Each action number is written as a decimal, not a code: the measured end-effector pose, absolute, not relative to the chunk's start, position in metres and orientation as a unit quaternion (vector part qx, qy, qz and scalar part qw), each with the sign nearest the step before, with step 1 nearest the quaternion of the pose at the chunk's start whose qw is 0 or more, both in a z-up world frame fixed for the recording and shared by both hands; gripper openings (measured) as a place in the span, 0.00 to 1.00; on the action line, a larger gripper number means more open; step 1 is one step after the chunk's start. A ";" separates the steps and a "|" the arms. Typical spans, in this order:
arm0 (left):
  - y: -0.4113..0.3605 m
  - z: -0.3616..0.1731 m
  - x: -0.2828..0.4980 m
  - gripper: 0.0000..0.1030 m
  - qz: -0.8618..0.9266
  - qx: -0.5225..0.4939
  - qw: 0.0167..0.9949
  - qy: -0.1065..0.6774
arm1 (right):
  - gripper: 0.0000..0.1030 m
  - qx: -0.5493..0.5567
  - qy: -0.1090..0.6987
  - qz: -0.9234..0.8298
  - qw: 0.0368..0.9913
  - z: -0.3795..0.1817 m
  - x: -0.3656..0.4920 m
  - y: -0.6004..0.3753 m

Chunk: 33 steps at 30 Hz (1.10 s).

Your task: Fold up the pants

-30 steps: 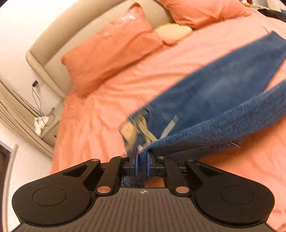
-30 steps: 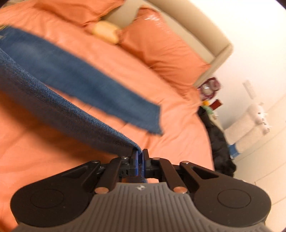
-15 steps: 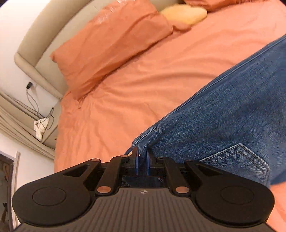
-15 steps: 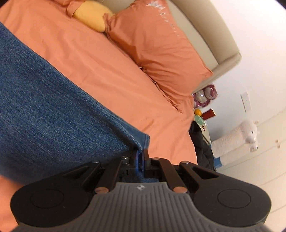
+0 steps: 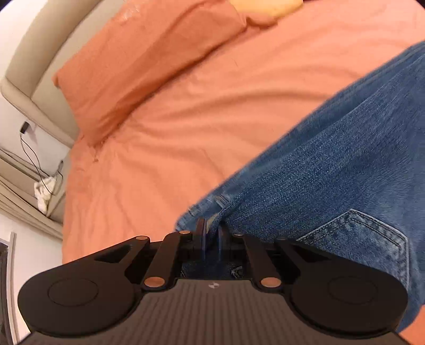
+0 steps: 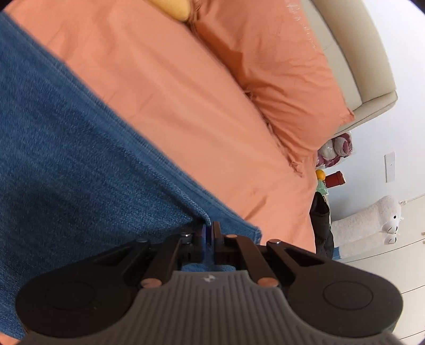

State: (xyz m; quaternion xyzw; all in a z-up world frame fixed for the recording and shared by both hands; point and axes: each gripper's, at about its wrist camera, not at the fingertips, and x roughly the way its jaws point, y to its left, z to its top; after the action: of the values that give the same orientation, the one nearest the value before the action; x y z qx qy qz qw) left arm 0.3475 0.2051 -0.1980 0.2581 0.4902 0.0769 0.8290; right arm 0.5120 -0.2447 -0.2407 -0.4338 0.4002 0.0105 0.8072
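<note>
Blue denim pants [image 5: 332,169] lie over the orange bed sheet [image 5: 172,127]. In the left wrist view my left gripper [image 5: 211,233] is shut on the waist edge of the pants, with a back pocket [image 5: 366,236] just to its right. In the right wrist view the pants [image 6: 66,159] fill the left side, and my right gripper [image 6: 209,233] is shut on the denim near a hem corner [image 6: 247,231]. Both grippers are low, close to the sheet.
Orange pillows [image 5: 148,58] [image 6: 279,69] lean on a beige headboard [image 6: 353,53]. A yellow cushion [image 5: 265,6] lies between them. A nightstand with cables [image 5: 45,183] is left of the bed. A white plush llama [image 6: 372,220] and dark clothing [image 6: 321,223] are right of it.
Both grippers carried the held pants forward and down over the lower layer; the denim that hung in the air now lies spread near the sheet.
</note>
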 end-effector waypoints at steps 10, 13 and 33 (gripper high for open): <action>0.215 -0.218 0.383 0.09 0.091 0.227 0.814 0.527 | 0.00 -0.424 0.439 -0.003 0.792 -0.266 0.571 -0.232; 0.217 -0.227 0.387 0.09 0.090 0.223 0.808 0.538 | 0.00 -0.432 0.449 -0.010 0.783 -0.285 0.580 -0.225; 0.226 -0.198 0.392 0.00 0.129 0.212 0.821 0.513 | 0.00 -0.395 0.434 -0.068 0.807 -0.301 0.600 -0.215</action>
State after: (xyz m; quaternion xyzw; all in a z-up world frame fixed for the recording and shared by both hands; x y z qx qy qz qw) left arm 0.3919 0.2256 -0.1981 0.2123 0.5135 0.1286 0.8214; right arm 0.5996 -0.2151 -0.3015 -0.3949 0.4336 -0.0676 0.8072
